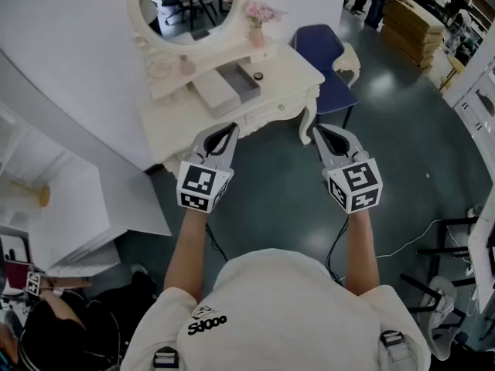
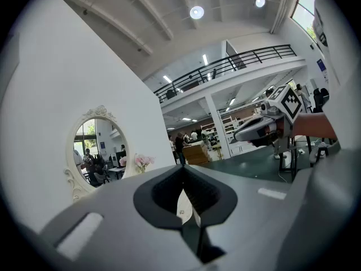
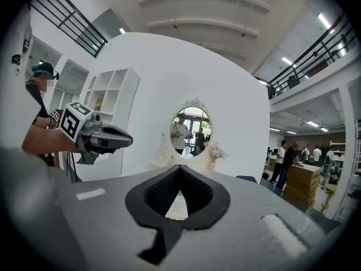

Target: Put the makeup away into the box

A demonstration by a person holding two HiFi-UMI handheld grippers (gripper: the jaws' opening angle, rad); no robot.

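A cream dressing table (image 1: 286, 79) stands ahead of me. On it lies an open grey box (image 1: 230, 86). A small dark round makeup item (image 1: 257, 76) sits just right of the box, and a small pale bottle (image 1: 186, 66) stands behind it to the left. My left gripper (image 1: 230, 127) and right gripper (image 1: 317, 130) hover side by side in the air short of the table's front edge. Both are shut with nothing in them. The left gripper (image 2: 183, 171) and the right gripper (image 3: 180, 168) point roughly level toward the table, and their own bodies hide the makeup from their views.
An oval mirror (image 1: 186, 6) and a vase of pink flowers (image 1: 258, 23) stand at the table's back. A blue chair (image 1: 326, 56) is at its right, a white shelf unit (image 1: 69, 207) at the left. Stacked cardboard boxes (image 1: 414, 22), people and floor cables (image 1: 402, 246) lie beyond.
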